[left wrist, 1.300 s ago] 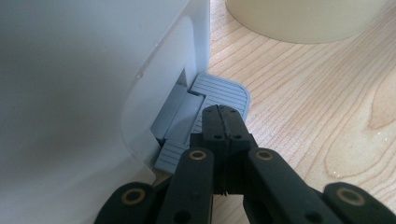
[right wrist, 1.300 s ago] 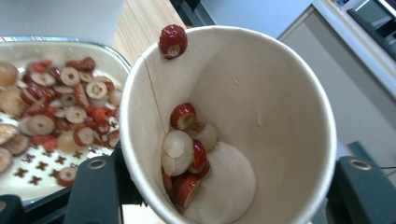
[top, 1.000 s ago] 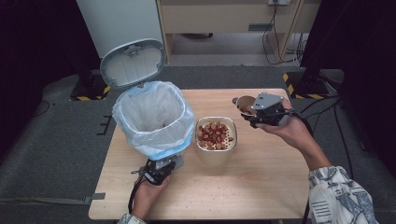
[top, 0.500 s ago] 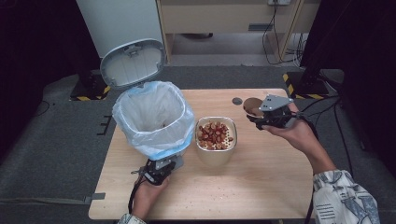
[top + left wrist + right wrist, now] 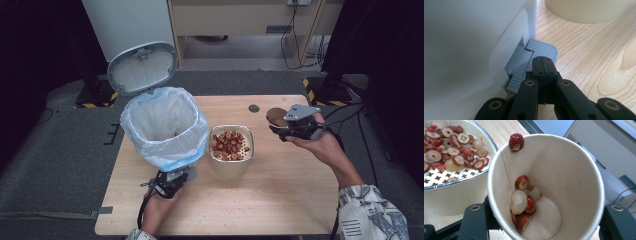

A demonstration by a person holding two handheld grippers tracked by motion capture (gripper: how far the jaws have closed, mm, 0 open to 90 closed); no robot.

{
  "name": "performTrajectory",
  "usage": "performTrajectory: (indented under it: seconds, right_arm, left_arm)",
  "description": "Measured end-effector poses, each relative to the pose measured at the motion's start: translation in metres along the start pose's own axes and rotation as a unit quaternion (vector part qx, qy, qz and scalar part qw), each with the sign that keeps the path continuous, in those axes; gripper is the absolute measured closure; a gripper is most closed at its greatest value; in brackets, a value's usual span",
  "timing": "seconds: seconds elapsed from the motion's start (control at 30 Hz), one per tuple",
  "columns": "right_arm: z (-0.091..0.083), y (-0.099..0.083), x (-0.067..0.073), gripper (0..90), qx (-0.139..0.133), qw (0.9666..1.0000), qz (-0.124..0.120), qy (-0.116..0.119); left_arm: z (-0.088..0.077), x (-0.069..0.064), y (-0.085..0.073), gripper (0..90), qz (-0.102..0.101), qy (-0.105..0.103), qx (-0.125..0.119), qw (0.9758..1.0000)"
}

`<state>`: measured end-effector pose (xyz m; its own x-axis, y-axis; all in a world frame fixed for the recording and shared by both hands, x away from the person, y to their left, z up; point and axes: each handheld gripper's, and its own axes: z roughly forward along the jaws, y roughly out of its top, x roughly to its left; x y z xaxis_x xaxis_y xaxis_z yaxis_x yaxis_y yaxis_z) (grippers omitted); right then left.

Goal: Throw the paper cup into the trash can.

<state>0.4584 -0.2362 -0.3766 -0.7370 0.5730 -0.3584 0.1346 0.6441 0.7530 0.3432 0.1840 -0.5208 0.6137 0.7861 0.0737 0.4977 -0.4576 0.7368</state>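
Currently a paper cup (image 5: 546, 187) is clamped between the jaws of the right gripper (image 5: 295, 127), at the right of the high view, well apart from the strainer bowl (image 5: 231, 150) at the middle of the table (image 5: 280, 200). Some red date slices and pale fruit pieces (image 5: 524, 202) are seen stuck near the cup's bottom, and one slice (image 5: 516, 142) is caught on its rim. The cup is tilted: its long axis runs from the base, low in the right gripper view, up to the mouth, which is turned toward the camera and partly toward the bowl at that view's upper left.

The left gripper (image 5: 170, 182) is fully shut, empty, with its tips pressed on the grey pedal (image 5: 541, 50) of the lined bin (image 5: 165, 125) at the left of the high view, so that the lid (image 5: 143, 67) is kept raised.

If the leftovers are to be emptied, the cup is best carried above the chosen opening before being tipped further, its mouth kept inside the rim. A firmer tilt or a light shake is probably needed, since the pieces look sticky. Squeezing harder should be avoided, as thin paper is likely to buckle. The pedal should be held down throughout.
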Motion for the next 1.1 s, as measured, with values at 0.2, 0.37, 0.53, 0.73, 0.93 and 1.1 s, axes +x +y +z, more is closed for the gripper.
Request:
performTrajectory:
  seconds: [0.2, 0.37, 0.53, 0.73, 0.93, 1.1]
  right_arm:
    - [0.004, -0.006, -0.004, 36.5, -0.005, 0.9995, 0.021, 0.021]
    - [0.009, -0.013, -0.004, 36.5, -0.007, 0.9982, 0.043, 0.042]
    - [0.012, -0.017, -0.004, 36.5, -0.005, 0.9961, 0.064, 0.061]
    - [0.012, -0.020, -0.008, 36.6, -0.001, 0.9944, 0.081, 0.068]
    - [0.007, -0.019, -0.013, 36.6, -0.007, 0.9911, 0.104, 0.082]
    - [0.002, -0.016, -0.016, 36.6, -0.003, 0.9888, 0.118, 0.092]
  left_arm:
    - [0.000, 0.000, 0.000, 89.5, 0.000, 0.000, 0.000, 1.0000]
    - [0.000, 0.000, 0.000, 89.5, 0.000, 0.000, 0.000, 1.0000]
    - [0.000, 0.000, 0.000, 89.5, 0.000, 0.000, 0.000, 1.0000]
    - [0.000, 0.000, 0.000, 89.5, -0.002, -0.001, -0.001, 1.0000]
    - [0.000, 0.000, 0.000, 89.5, -0.002, 0.000, -0.001, 1.0000]
    - [0.000, 0.000, 0.000, 89.5, 0.000, 0.000, 0.000, 1.0000]
